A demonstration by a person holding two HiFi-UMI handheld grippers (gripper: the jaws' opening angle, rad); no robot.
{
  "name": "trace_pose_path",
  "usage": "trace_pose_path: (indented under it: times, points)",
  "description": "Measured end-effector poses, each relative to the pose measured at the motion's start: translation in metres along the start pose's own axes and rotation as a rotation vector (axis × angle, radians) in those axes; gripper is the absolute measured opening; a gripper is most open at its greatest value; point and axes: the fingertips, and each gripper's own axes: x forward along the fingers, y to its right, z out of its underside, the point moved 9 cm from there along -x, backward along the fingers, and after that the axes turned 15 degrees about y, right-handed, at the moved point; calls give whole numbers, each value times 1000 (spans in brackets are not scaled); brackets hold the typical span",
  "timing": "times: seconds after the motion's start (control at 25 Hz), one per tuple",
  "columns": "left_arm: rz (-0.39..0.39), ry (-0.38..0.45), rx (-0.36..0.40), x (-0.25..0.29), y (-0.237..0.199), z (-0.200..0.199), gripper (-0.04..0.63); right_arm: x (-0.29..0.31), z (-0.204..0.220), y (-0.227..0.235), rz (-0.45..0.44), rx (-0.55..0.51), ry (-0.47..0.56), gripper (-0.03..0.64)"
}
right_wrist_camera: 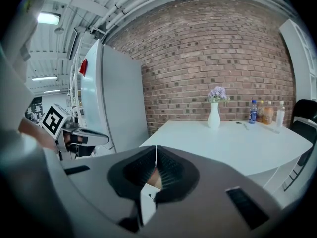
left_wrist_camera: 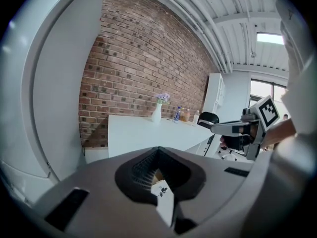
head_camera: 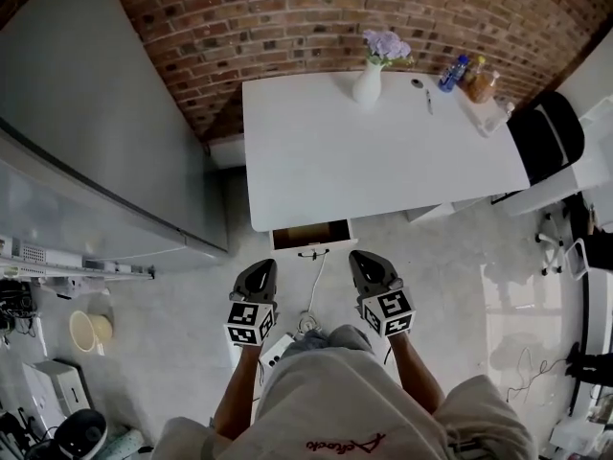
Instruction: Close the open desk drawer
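The white desk [head_camera: 383, 151] stands against the brick wall. Its drawer [head_camera: 311, 235] is pulled out at the front left corner, showing a wooden inside and a white front with a dark handle. Both grippers hover just in front of it, apart from it. My left gripper [head_camera: 261, 266] is below the drawer's left end, its jaws together and empty. My right gripper [head_camera: 362, 257] sits off the drawer's right end, also shut on nothing. In the left gripper view the left gripper [left_wrist_camera: 158, 148] frames the drawer [left_wrist_camera: 166, 202] below its tips. The right gripper view likewise shows the drawer [right_wrist_camera: 147, 202] under the right gripper [right_wrist_camera: 156, 148].
A white vase with flowers [head_camera: 369, 80], bottles [head_camera: 455, 73] and a pen lie at the desk's far side. A black chair [head_camera: 546, 137] stands at the right. A tall grey cabinet [head_camera: 96, 142] fills the left. A cable [head_camera: 308, 319] runs across the floor under the drawer.
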Motion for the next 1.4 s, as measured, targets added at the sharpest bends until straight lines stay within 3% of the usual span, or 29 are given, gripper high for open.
trace_pose_path:
  times: [0.24, 0.56, 1.08, 1.4]
  points:
    - [4, -14, -5, 8, 13, 7, 12, -6, 8, 12, -6, 2, -15, 18]
    - [-46, -30, -10, 12, 32, 13, 12, -5, 12, 31, -67, 2, -36, 18]
    - [-39, -126, -53, 13, 38, 73, 12, -12, 84, 31, -86, 70, -154, 18]
    - [-30, -127, -50, 12, 28, 100, 12, -11, 109, 21, -58, 81, -140, 18]
